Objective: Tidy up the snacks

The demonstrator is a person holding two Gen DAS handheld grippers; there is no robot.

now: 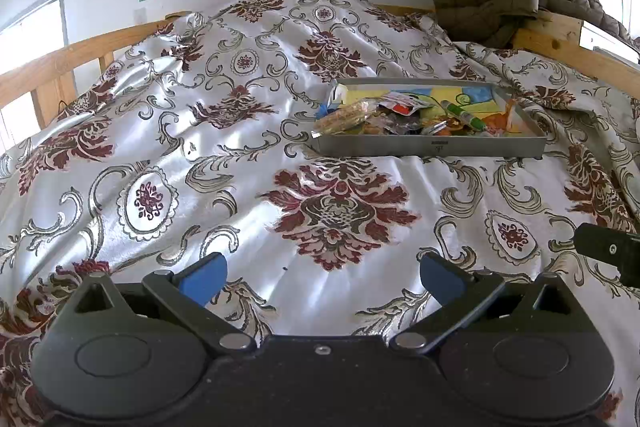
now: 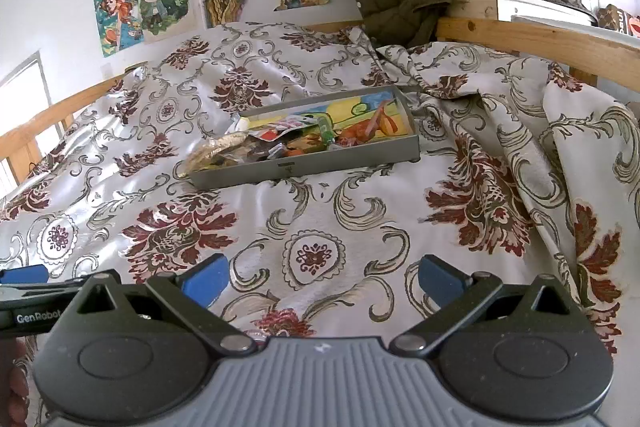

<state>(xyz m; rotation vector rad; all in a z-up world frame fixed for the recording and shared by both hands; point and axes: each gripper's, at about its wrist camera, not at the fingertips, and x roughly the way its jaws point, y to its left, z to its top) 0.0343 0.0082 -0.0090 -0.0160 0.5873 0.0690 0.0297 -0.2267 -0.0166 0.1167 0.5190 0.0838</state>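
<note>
Grey tray (image 1: pixel 428 147) on patterned bedspread (image 1: pixel 200 147), heaped snack packets (image 1: pixel 384 117) inside (left half); both tools (image 1: pixel 322 277) (image 2: pixel 322 279) spread, empty

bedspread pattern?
Shiny white bedspread with dark red floral medallions and grey-gold scrolls; clearest in the left wrist view.

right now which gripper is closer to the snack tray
Hard to call, roughly level. From the left gripper the tray lies ahead to its right; from the right gripper, ahead, slightly left.
</note>
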